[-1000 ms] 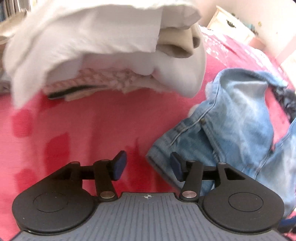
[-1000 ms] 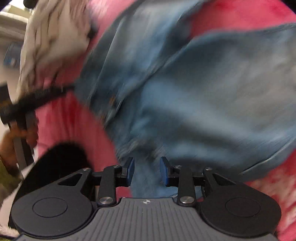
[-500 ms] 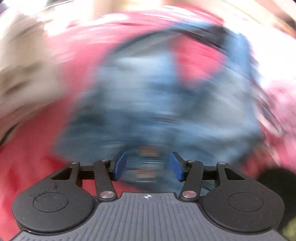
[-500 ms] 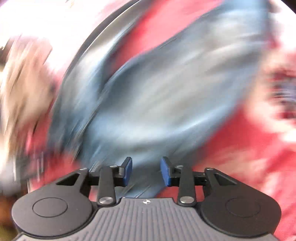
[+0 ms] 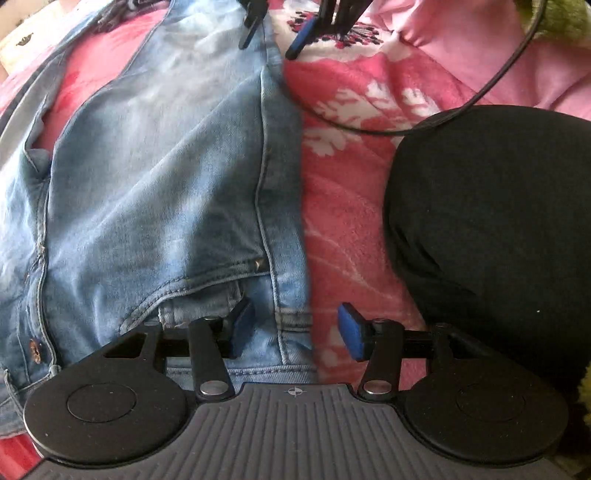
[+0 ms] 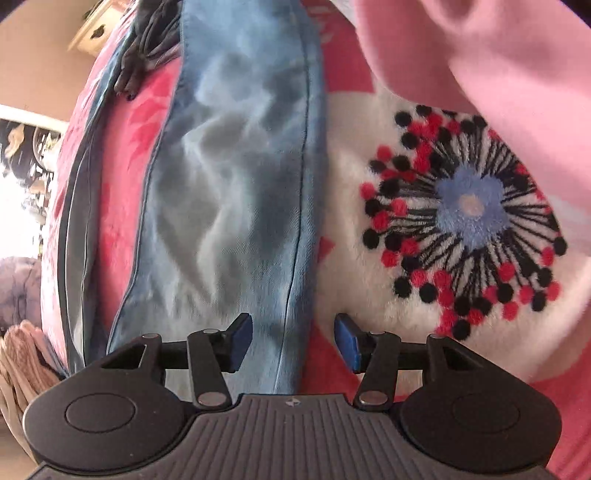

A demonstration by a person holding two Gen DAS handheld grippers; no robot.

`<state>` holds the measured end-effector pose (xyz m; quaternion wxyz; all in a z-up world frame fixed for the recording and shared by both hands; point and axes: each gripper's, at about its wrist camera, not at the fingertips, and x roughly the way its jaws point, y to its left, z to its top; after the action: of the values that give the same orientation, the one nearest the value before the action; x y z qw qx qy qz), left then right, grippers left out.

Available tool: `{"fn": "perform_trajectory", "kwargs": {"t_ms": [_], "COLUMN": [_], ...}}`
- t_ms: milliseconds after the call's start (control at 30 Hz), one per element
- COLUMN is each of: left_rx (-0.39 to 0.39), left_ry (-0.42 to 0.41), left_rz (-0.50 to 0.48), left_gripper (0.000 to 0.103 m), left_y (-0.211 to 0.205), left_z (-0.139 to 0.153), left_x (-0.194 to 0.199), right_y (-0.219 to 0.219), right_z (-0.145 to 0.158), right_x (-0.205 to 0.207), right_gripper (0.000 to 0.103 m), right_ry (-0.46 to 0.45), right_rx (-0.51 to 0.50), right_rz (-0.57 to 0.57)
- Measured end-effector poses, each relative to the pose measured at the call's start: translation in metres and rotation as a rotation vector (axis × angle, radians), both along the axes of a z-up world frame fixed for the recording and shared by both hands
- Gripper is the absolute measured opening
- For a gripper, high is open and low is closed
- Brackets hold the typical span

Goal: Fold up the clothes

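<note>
Here, notes by item.
Jeans (image 5: pixel 159 177): light blue denim, lying spread on the pink flowered blanket (image 5: pixel 343 206); waistband and pocket end near the left wrist camera, one leg running away up the frame.
Jeans leg (image 6: pixel 236 192): in the right wrist view, a long strip with a side seam, flat on the blanket, beside the big flower print (image 6: pixel 469 206).
Left tool (image 5: pixel 295 332): pointing steeply down over the waistband edge; jaws apart and closing; denim hem lies between the blue pads, not pressed by them.
Right tool (image 6: pixel 293 338): pointing down over the outer edge of the leg; jaws apart and opening; leg edge sits between the pads, no pinch. Also seen at the top of the left wrist view (image 5: pixel 273 33).
Black fabric (image 5: pixel 491 229): dark mass at right of the jeans, on the blanket.
Cable (image 5: pixel 491 85): thin, black, arcing across the blanket.
Pink cloth (image 6: pixel 480 48): pale, at upper right.
</note>
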<state>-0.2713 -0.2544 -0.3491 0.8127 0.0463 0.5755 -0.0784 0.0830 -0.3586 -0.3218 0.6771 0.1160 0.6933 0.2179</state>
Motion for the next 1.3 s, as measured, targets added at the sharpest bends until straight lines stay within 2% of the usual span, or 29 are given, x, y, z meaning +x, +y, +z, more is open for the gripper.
{"fn": "perform_trajectory", "kwargs": {"t_ms": [33,67,100,133,167,200,267,367,467,600,700,833,933,1033,1133,1200,1233,1267,1300], "left_rx": [0.018,0.044,0.068,0.073,0.062,0.055,0.035,-0.007,-0.033,-0.045,-0.053,-0.089,-0.135,-0.141,-0.106,-0.082,-0.085,-0.092,-0.099], "left_ry": [-0.003,-0.009,-0.016,-0.024,-0.031,-0.034,-0.040,-0.042,-0.037,-0.027,-0.017,-0.029,-0.026,-0.007,0.006,-0.001,-0.005,-0.007,-0.008], "left_rz": [-0.007,-0.014,-0.021,-0.025,-0.024,-0.026,-0.043,-0.074,-0.121,-0.183,-0.200,-0.206,-0.204,-0.217,-0.219,-0.215,-0.204,-0.189,-0.174], "left_gripper": [0.042,0.030,0.022,0.019,0.014,0.012,0.011,0.011,0.011,0.011,0.011,0.010,0.010,0.011,0.011,0.013,0.015,0.017,0.022], "left_y": [-0.002,-0.004,-0.004,-0.003,-0.001,0.000,0.004,0.007,0.009,0.006,0.004,0.010,0.019,0.016,0.006,0.000,0.000,0.001,0.003], "left_z": [-0.002,-0.003,-0.003,-0.002,-0.001,0.002,0.007,0.018,0.026,0.021,0.011,0.025,0.033,0.021,-0.003,-0.010,-0.007,-0.003,0.001], "left_x": [0.000,-0.001,-0.002,-0.003,-0.004,-0.005,-0.009,-0.011,-0.010,-0.008,-0.005,-0.009,-0.013,-0.008,-0.004,-0.003,-0.003,-0.005,-0.007], "right_y": [0.002,0.003,0.004,0.005,0.005,0.006,0.012,0.032,0.048,0.062,0.061,0.059,0.052,0.045,0.047,0.049,0.049,0.046,0.043], "right_z": [-0.001,0.000,0.002,0.004,0.008,0.012,0.025,0.046,0.054,0.032,0.020,0.049,0.047,0.034,0.018,0.026,0.031,0.039,0.049], "right_x": [-0.002,-0.002,-0.003,-0.004,-0.004,-0.004,-0.007,-0.022,-0.036,-0.049,-0.052,-0.055,-0.048,-0.045,-0.046,-0.045,-0.044,-0.045,-0.044], "right_gripper": [0.050,0.040,0.034,0.022,0.016,0.012,0.009,0.009,0.008,0.007,0.007,0.006,0.006,0.007,0.008,0.014,0.027,0.033,0.033], "right_ry": [-0.009,-0.031,-0.054,-0.077,-0.101,-0.127,-0.192,-0.338,-0.439,-0.506,-0.516,-0.564,-0.520,-0.481,-0.491,-0.493,-0.498,-0.515,-0.541], "right_rx": [0.001,-0.009,-0.018,-0.023,-0.020,-0.019,-0.033,-0.102,-0.184,-0.310,-0.328,-0.310,-0.301,-0.312,-0.320,-0.338,-0.348,-0.358,-0.356], "right_rz": [0.003,0.027,0.051,0.078,0.111,0.146,0.227,0.396,0.531,0.666,0.672,0.664,0.636,0.612,0.610,0.616,0.618,0.614,0.605]}}
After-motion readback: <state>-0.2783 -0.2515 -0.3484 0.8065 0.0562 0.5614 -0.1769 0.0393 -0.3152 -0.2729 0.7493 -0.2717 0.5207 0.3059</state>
